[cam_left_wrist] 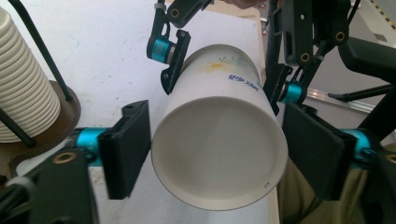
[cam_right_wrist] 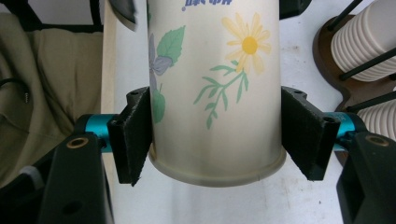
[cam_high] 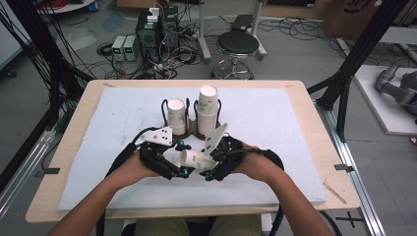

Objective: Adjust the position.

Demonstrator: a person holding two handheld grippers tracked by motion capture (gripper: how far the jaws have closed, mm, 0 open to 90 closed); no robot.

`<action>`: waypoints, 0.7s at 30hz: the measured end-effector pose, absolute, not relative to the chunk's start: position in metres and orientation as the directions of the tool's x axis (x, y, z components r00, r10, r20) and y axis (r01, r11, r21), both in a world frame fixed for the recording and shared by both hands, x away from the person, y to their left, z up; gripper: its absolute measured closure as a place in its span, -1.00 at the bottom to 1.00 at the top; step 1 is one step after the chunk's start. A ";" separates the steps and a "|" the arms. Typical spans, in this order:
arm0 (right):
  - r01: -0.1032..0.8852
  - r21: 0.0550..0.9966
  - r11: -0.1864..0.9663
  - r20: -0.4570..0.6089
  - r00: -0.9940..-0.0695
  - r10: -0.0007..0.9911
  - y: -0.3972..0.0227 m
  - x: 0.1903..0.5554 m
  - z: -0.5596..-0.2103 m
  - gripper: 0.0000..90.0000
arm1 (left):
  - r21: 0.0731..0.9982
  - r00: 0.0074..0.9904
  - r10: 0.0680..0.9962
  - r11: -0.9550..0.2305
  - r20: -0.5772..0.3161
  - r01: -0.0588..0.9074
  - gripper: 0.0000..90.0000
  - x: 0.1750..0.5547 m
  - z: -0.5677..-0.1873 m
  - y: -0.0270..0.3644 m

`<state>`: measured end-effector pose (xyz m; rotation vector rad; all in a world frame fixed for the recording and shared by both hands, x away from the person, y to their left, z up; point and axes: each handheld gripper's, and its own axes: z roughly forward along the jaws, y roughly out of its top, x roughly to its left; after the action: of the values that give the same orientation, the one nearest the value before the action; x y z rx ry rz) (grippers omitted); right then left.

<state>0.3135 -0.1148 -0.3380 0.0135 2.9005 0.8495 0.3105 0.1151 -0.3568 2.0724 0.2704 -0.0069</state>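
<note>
We have one loose paper cup (cam_high: 195, 160) lying on its side in the air just above the surface (cam_high: 275, 123), between our two hands and near the front edge. The right hand-held gripper (cam_right_wrist: 217, 135) clamps it near the base, both pads pressed against the flowered wall. The left hand-held gripper (cam_left_wrist: 215, 154) sits around the open rim end, its left pad against the wall, while the right one stands a little off, so we judge it not yet gripping. The step in hand looks like a handover or a pulling-apart of nested cups. Next, the left jaws must finish closing without crushing the rim.

Counting outward: one cup in hand, two cup stacks (cam_high: 208, 110) in one wire holder (cam_high: 192, 129), two hand-held grippers, one white mat.
</note>
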 end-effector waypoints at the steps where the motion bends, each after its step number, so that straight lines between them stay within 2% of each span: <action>1: -0.026 0.534 0.845 -0.112 -0.993 0.040 -0.114 0.314 -0.337 -0.30 | 0.860 0.975 0.187 -0.471 -0.120 0.196 -0.36 0.311 -0.357 0.115; 5: -0.029 0.515 0.857 -0.107 -0.994 0.030 -0.113 0.314 -0.337 -0.29 | 0.854 0.979 0.170 -0.488 -0.108 0.179 -0.24 0.311 -0.358 0.115; 10: -0.026 0.501 0.865 -0.102 -0.994 0.029 -0.112 0.312 -0.336 -0.36 | 0.861 0.982 0.157 -0.479 -0.108 0.171 -0.23 0.310 -0.360 0.115; 13: -0.012 0.551 0.835 -0.107 -0.993 0.056 -0.116 0.311 -0.335 -0.54 | 0.878 0.981 0.161 -0.447 -0.112 0.173 -0.22 0.310 -0.362 0.119; 21: 0.045 0.727 0.685 -0.076 -0.986 0.146 -0.136 0.311 -0.331 -0.54 | 0.920 0.973 0.178 -0.339 -0.145 0.198 -0.22 0.312 -0.371 0.129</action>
<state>0.3110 -0.1362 -0.3312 0.1574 2.7651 1.1877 0.3115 0.1293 -0.3706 1.9254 0.2707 -0.0215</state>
